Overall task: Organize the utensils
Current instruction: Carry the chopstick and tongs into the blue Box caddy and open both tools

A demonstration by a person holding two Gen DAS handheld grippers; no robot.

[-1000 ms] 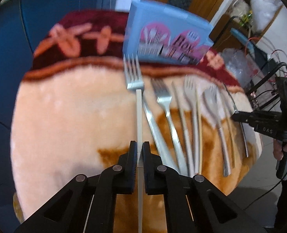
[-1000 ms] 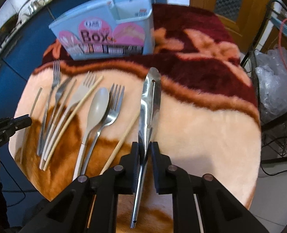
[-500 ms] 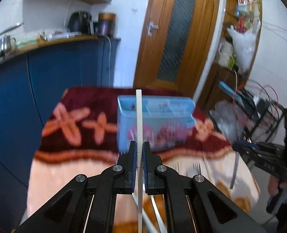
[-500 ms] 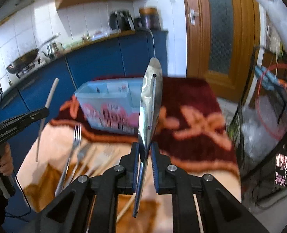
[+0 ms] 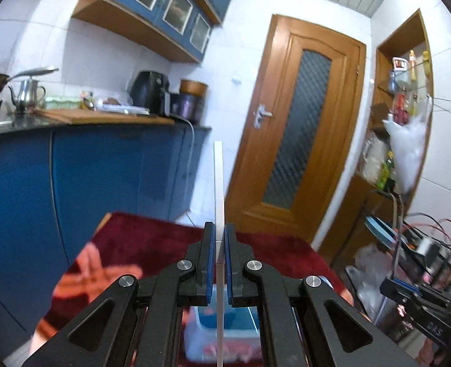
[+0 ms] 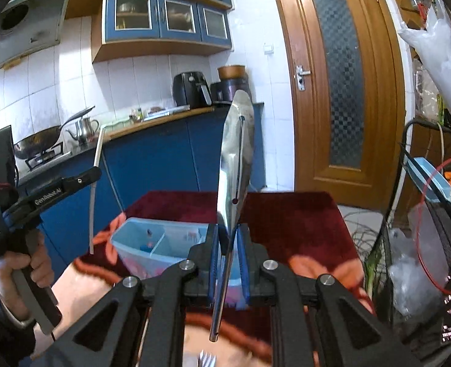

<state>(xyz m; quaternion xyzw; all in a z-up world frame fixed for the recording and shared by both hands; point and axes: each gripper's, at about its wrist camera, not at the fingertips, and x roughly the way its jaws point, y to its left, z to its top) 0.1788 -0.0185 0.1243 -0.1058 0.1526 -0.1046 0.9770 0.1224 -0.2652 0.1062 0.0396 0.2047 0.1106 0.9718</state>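
Note:
My left gripper (image 5: pixel 218 250) is shut on a pale chopstick (image 5: pixel 218 183) that stands upright; it also shows in the right wrist view (image 6: pixel 95 183) at the left. My right gripper (image 6: pixel 227 244) is shut on steel tongs (image 6: pixel 236 159), held upright with the wide end up. The light blue utensil box (image 6: pixel 155 244) stands on the red and cream cloth (image 6: pixel 286 214) below and ahead of both grippers; in the left wrist view the box (image 5: pixel 222 330) shows between the gripper arms. Fork tines (image 6: pixel 207 359) peek at the bottom edge.
Blue kitchen cabinets (image 5: pixel 103 165) with a kettle (image 5: pixel 27 94) and an air fryer (image 5: pixel 149 91) stand behind the table. A wooden door (image 5: pixel 295 140) is at the back right. A wire rack (image 6: pixel 433 229) with cables and bags stands to the right.
Both grippers have lifted their utensils off the cloth and tilted upward, so the views now face the kitchen wall. The box has dropped to the bottom of both views.

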